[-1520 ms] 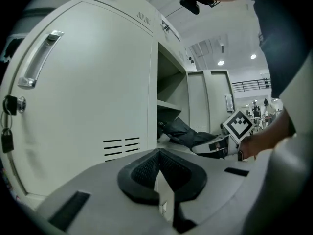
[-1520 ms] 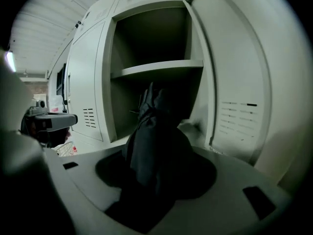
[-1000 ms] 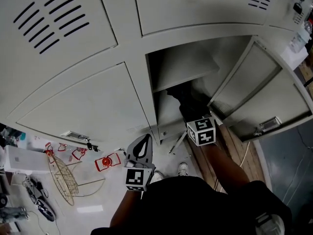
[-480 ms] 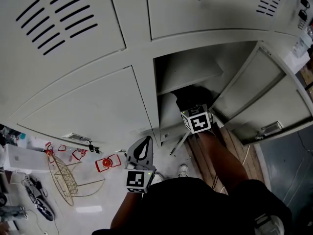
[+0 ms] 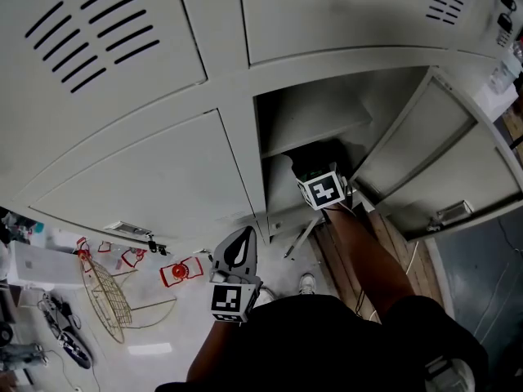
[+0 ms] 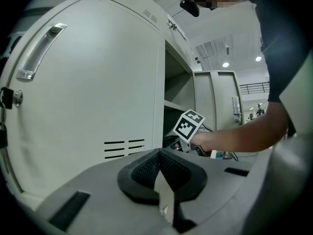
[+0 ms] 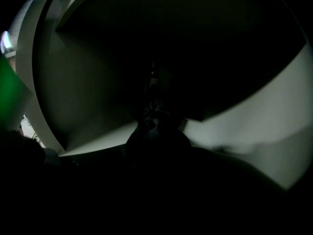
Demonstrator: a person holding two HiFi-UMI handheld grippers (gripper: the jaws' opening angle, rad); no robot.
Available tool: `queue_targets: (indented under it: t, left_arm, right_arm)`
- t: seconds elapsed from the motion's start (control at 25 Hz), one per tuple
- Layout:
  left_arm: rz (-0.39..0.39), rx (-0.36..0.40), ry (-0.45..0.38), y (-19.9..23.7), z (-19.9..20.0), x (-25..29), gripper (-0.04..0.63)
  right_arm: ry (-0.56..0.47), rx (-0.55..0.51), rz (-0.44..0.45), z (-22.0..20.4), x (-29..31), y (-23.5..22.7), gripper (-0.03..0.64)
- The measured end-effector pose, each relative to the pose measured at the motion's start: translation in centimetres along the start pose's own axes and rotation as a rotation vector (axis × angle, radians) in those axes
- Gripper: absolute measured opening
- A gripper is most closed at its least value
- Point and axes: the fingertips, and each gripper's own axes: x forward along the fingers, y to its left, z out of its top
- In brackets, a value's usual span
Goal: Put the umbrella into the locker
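Our right gripper (image 5: 319, 172) is inside the open locker (image 5: 310, 113) at one o'clock, fingers opening with the dark umbrella (image 7: 154, 125) between them — unsupported, it could topple out toward six o'clock. Our left gripper (image 6: 164, 196) waits at seven, fingers clenched on nothing.

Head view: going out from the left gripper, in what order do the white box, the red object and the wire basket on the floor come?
1. The red object, just left of the left gripper.
2. The wire basket, farther left.
3. The white box, by the picture's left edge.
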Motion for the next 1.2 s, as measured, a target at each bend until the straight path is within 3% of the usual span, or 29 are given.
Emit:
queue_targets:
  t: [0.12, 0.32, 0.48, 0.88, 1.2]
  left_arm:
    - [0.0, 0.008, -0.014, -0.1, 0.5, 0.0, -0.002]
    - [-0.002, 0.0, -0.011, -0.2, 0.4, -0.2, -0.002]
    - [-0.005, -0.008, -0.012, -0.5, 0.6, -0.1, -0.002]
    - [-0.02, 0.01, -0.032, -1.2, 1.7, 0.0, -0.002]
    - [-0.02, 0.019, -0.032, -2.0, 2.4, 0.1, -0.002]
  right_arm:
    - [0.011, 0.008, 0.014, 0.0, 0.1, 0.1, 0.256]
    - [-0.101, 0.024, 0.026, 1.3, -1.9, 0.0, 0.308]
    - [-0.175, 0.002, 0.049, 1.9, -4.4, 0.7, 0.31]
    - [-0.385, 0.08, 0.103, 1.8, -13.2, 3.2, 0.305]
    - [-0.601, 0.131, 0.08, 1.6, -18.7, 4.6, 0.089]
